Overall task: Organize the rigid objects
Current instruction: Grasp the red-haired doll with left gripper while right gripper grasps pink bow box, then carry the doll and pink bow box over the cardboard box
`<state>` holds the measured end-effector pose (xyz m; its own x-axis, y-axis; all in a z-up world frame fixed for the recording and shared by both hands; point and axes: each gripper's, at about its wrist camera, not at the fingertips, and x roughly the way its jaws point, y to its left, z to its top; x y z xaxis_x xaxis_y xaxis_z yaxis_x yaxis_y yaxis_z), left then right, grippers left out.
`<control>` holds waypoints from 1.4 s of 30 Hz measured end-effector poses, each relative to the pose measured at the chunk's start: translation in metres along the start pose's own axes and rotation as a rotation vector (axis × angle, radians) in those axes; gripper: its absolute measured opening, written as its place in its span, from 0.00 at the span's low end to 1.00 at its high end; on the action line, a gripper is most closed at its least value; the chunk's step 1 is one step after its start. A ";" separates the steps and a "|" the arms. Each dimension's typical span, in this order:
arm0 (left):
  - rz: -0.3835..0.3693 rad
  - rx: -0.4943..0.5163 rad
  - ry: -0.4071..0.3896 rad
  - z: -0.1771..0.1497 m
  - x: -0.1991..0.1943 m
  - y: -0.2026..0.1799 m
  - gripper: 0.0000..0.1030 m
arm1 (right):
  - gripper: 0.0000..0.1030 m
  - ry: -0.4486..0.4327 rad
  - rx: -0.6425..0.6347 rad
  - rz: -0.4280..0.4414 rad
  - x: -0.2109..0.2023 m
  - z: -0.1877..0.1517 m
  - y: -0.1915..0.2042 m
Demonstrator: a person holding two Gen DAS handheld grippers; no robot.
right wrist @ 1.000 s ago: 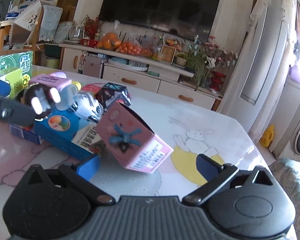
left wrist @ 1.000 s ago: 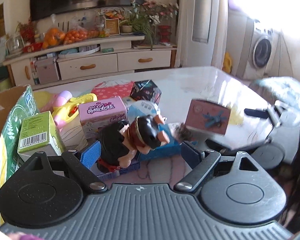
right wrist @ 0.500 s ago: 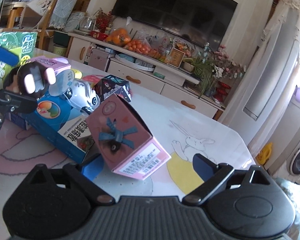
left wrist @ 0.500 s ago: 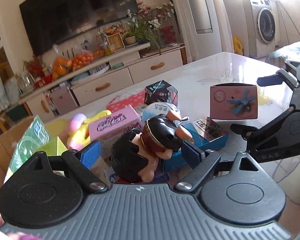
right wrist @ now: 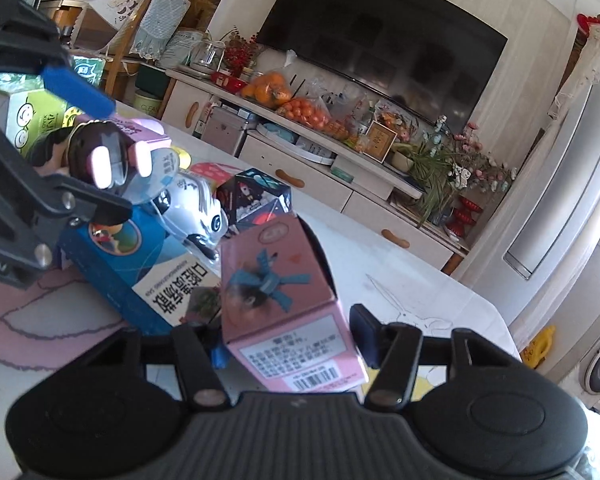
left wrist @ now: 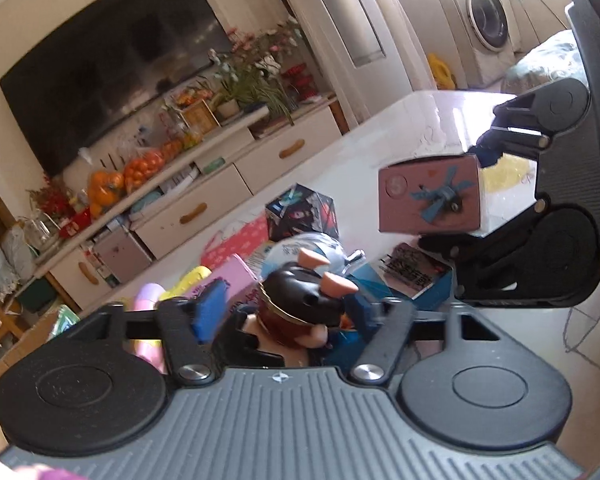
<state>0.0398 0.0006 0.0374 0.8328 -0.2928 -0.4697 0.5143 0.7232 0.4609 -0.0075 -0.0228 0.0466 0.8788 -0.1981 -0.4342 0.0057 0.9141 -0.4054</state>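
While the left gripper [left wrist: 284, 312] clamps the toy figure [left wrist: 300, 300] and the right gripper [right wrist: 288, 340] clamps the pink box [right wrist: 276, 280] — both aloft over the table [right wrist: 400, 276] — each next needs a resting spot.

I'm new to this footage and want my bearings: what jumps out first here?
The right tongs clamp a pink cardboard box with a blue dragonfly picture, held up off the white table. The left tongs grip a black-haired toy figurine above a heap of colourful boxes.
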 end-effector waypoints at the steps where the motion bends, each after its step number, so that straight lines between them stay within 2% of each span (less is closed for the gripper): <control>1: 0.003 0.005 -0.002 -0.001 0.000 -0.001 0.72 | 0.56 0.001 -0.001 -0.001 0.001 0.000 0.000; 11: 0.031 -0.008 -0.001 -0.003 -0.013 -0.001 0.69 | 0.48 -0.001 0.036 -0.004 -0.001 0.001 -0.003; 13: 0.035 -0.033 -0.004 -0.003 -0.015 0.001 0.61 | 0.47 -0.003 0.052 -0.001 -0.001 0.002 -0.002; 14: 0.030 -0.049 -0.005 -0.002 -0.016 0.002 0.53 | 0.47 -0.001 0.061 0.004 -0.002 0.003 -0.002; 23: -0.004 -0.222 0.031 -0.002 -0.024 0.023 0.53 | 0.46 0.005 0.193 0.035 -0.009 0.011 -0.010; 30: -0.047 -0.454 0.068 -0.005 -0.031 0.055 0.53 | 0.45 0.028 0.343 0.066 -0.019 0.014 -0.022; 34: -0.070 -0.551 0.089 -0.011 -0.036 0.071 0.53 | 0.45 0.038 0.429 0.088 -0.028 0.014 -0.028; 42: -0.092 -0.631 0.057 -0.015 -0.052 0.099 0.53 | 0.45 0.047 0.540 0.098 -0.045 0.021 -0.028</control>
<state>0.0446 0.0962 0.0961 0.7698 -0.3501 -0.5337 0.3493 0.9309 -0.1068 -0.0375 -0.0318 0.0940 0.8653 -0.1067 -0.4898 0.1795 0.9783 0.1039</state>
